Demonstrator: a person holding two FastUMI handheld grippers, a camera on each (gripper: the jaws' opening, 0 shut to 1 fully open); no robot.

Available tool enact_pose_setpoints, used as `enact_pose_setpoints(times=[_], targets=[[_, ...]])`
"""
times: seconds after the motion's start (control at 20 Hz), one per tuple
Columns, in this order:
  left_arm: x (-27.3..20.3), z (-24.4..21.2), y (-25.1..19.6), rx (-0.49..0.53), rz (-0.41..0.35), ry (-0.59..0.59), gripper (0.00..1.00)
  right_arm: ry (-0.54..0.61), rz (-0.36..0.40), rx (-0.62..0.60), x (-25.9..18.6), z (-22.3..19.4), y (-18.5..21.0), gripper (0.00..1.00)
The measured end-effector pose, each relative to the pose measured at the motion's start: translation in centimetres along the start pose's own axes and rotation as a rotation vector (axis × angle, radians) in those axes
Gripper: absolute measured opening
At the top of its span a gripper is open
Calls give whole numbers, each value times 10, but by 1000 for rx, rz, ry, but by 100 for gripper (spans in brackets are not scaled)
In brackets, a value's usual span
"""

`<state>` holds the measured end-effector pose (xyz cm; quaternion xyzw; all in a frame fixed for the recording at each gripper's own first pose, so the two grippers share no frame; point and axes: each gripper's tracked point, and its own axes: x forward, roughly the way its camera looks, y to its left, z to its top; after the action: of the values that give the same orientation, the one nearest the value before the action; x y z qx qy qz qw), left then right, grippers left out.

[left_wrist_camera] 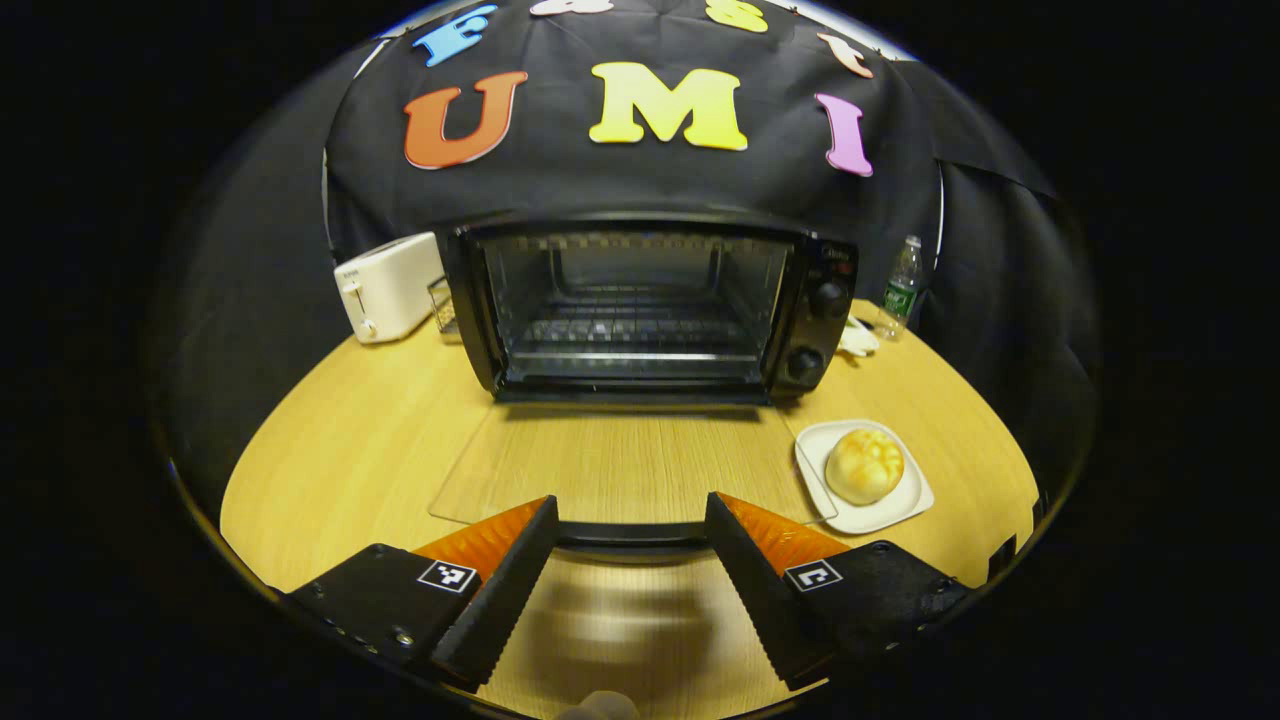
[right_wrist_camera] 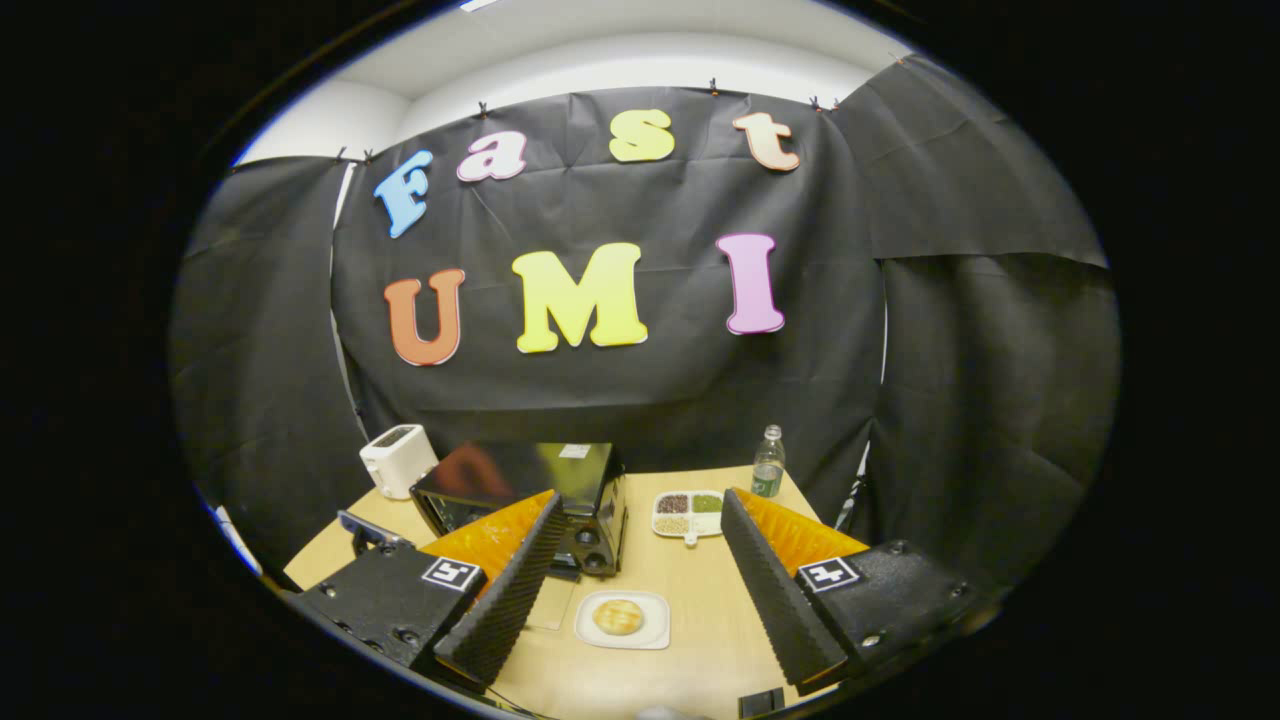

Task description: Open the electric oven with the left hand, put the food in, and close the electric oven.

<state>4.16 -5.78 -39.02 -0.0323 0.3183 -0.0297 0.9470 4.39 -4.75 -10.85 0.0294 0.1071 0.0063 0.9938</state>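
Wood-grain table [left_wrist_camera: 350, 450] carries the oven [left_wrist_camera: 640, 305], whose glass door [left_wrist_camera: 620, 465] lies folded down flat in front of it, so the opening step looks done. The left gripper [left_wrist_camera: 630, 535] has its fingers spread, one on each side of the door's dark handle [left_wrist_camera: 630, 535] at the front edge; whether they touch it cannot be told. The bun [left_wrist_camera: 864, 465] sits on a white plate [left_wrist_camera: 915, 500] just right of the door, untouched. Loading looks like the next step: the right gripper [right_wrist_camera: 635, 565], hovering high above the table with fingers wide apart and holding nothing, would need to come down over the bun and close on it gently, since it looks soft. The left gripper view gives the oven's empty rack and two knobs; the right gripper view adds a divided dish [right_wrist_camera: 688, 512] of grains behind the plate, right of the oven. Both views show a toaster [left_wrist_camera: 388, 287] left of the oven and a bottle [left_wrist_camera: 902, 285] to its right.
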Motion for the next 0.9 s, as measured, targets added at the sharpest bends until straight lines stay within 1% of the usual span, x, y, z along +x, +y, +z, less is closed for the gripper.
enact_pose_setpoints(times=[0.15, 0.3, 0.4, 0.6, 0.75, 0.9], targets=[[-42, 51, 0, -12, 2, -130, 96, -20, 0, -20, 1, -9, -2, 100], [-87, 105, 7, -3, 7, -260, 96, 22, -8, -48, 8, -42, -4, 100], [-116, 138, 14, -11, 10, -337, 96, 70, -14, -67, 13, -74, -4, 100], [-166, 189, 23, -38, 22, -445, 95, 181, -3, -85, 27, -153, 5, 100], [-202, 217, 29, -43, 46, -519, 94, 277, 13, -74, 47, -213, 21, 100], [-225, 230, 28, -4, 57, -560, 92, 327, 16, -92, 70, -247, 32, 100]])
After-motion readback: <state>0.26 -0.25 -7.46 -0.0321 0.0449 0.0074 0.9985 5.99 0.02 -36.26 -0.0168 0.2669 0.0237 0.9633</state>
